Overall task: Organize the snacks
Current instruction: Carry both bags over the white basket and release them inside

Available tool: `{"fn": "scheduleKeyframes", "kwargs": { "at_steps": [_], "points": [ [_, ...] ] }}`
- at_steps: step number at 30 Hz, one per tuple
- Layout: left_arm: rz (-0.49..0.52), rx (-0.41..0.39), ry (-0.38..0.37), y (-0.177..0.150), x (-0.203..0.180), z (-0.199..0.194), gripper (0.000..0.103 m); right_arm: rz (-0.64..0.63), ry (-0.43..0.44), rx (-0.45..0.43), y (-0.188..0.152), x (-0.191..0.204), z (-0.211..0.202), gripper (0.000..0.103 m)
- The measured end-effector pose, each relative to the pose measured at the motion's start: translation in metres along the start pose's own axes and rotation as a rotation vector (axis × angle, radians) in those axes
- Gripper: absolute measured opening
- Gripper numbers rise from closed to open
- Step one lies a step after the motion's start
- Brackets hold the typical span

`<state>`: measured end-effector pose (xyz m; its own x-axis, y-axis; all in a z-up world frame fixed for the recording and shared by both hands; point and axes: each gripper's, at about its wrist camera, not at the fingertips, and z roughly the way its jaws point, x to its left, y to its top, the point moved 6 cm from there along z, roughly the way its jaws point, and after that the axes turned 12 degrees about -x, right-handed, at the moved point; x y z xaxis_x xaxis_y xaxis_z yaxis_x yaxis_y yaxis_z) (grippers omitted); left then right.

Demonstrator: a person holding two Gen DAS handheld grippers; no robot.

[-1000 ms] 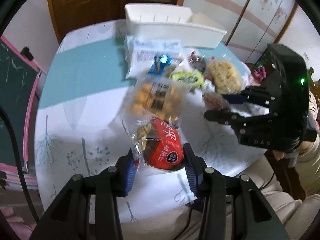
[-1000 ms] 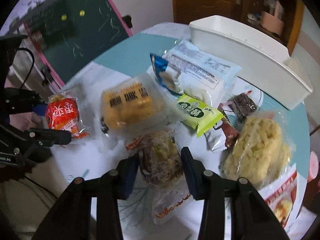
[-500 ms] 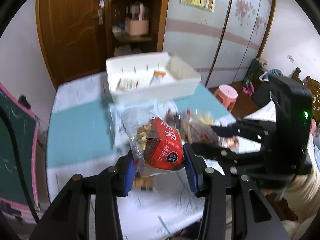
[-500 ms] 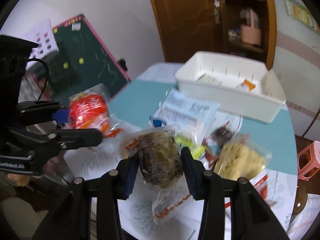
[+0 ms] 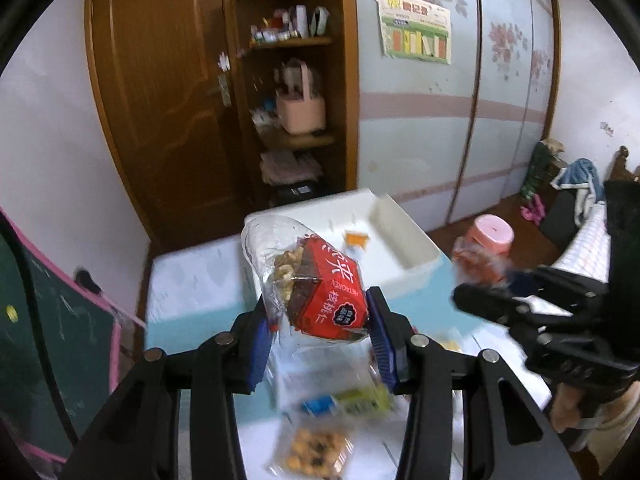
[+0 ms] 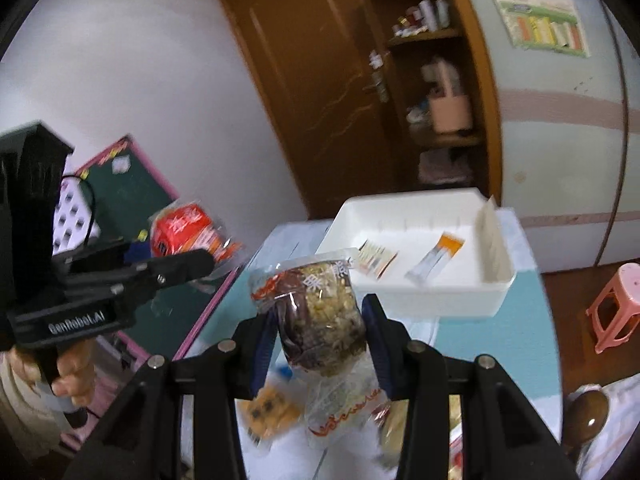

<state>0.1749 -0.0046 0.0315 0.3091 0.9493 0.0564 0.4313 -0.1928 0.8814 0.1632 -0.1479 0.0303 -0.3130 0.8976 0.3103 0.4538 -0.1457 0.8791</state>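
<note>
Two packets aloft above table: left gripper (image 5: pixel 320 334) clamps red walnut packet (image 5: pixel 326 294), right gripper (image 6: pixel 320 336) clamps brown nut packet (image 6: pixel 322 320). White bin (image 6: pixel 436 300) ahead, seemingly holding two sachets. Keep grips firm, clear near rim, release low inside.

Both cameras ride just behind their own claw fingers, tilted down over the worktop (image 5: pixel 192 280) toward the white bin (image 6: pixel 420 292) and the brown cabinet (image 5: pixel 168 92) behind. They share bin, cabinet and wall poster (image 6: pixel 536 12) — and each catches the other claw: right claw (image 5: pixel 500 296) at the left view's right edge, left claw (image 6: pixel 176 256) at the right view's left, apparently close, though blurred.
</note>
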Motion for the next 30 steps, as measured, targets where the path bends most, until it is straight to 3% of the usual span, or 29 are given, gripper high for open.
{"fn": "scheduleKeyframes", "kwargs": {
  "at_steps": [9, 15, 22, 30],
  "points": [
    [0.036, -0.078, 0.092, 0.091, 0.007, 0.066, 0.043, 0.033, -0.075, -0.137, 0.101, -0.028, 0.023, 0.042],
    [0.063, -0.106, 0.137, 0.13, 0.003, 0.112, 0.043, 0.021, -0.16, -0.134, 0.142, -0.052, 0.057, 0.043],
    [0.08, -0.091, 0.143, 0.135, 0.002, 0.163, 0.043, 0.044, -0.243, -0.061, 0.142, -0.087, 0.103, 0.043],
    [0.081, 0.0, 0.14, 0.104, 0.005, 0.215, 0.043, 0.078, -0.27, 0.036, 0.11, -0.107, 0.145, 0.043]
  ]
}}
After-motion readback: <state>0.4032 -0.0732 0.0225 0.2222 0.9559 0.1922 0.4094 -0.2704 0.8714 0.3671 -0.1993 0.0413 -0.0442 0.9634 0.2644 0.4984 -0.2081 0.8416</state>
